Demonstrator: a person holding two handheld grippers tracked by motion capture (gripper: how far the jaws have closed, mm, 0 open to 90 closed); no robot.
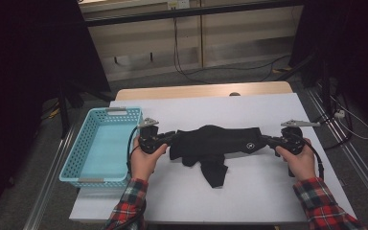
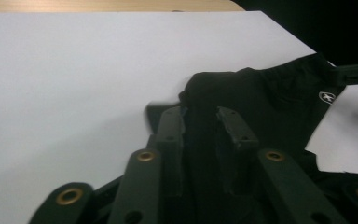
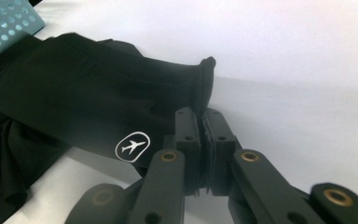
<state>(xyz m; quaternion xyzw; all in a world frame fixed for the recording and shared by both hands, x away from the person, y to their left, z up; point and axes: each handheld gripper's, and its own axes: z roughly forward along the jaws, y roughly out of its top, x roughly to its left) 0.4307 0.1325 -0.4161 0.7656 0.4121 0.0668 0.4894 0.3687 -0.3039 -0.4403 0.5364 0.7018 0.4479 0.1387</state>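
A black garment (image 1: pixel 215 141) lies stretched across the white table sheet (image 1: pixel 249 110), and a small white aeroplane logo (image 3: pixel 132 146) sits near its right end. My left gripper (image 1: pixel 172 137) is at the garment's left end. In the left gripper view its jaws (image 2: pixel 200 116) stand apart with black cloth (image 2: pixel 261 93) running between them, not pinched. My right gripper (image 1: pixel 263 140) is at the right end. In the right gripper view its jaws (image 3: pixel 201 114) are pressed together on the garment's hem (image 3: pixel 204 84). A loose flap hangs toward the front edge (image 1: pixel 215 175).
A light blue perforated basket (image 1: pixel 76 158) stands at the table's left edge, just left of my left hand; its corner shows in the right gripper view (image 3: pixel 9 18). A wooden strip (image 1: pixel 201 89) borders the far side. Cables lie on the floor beyond.
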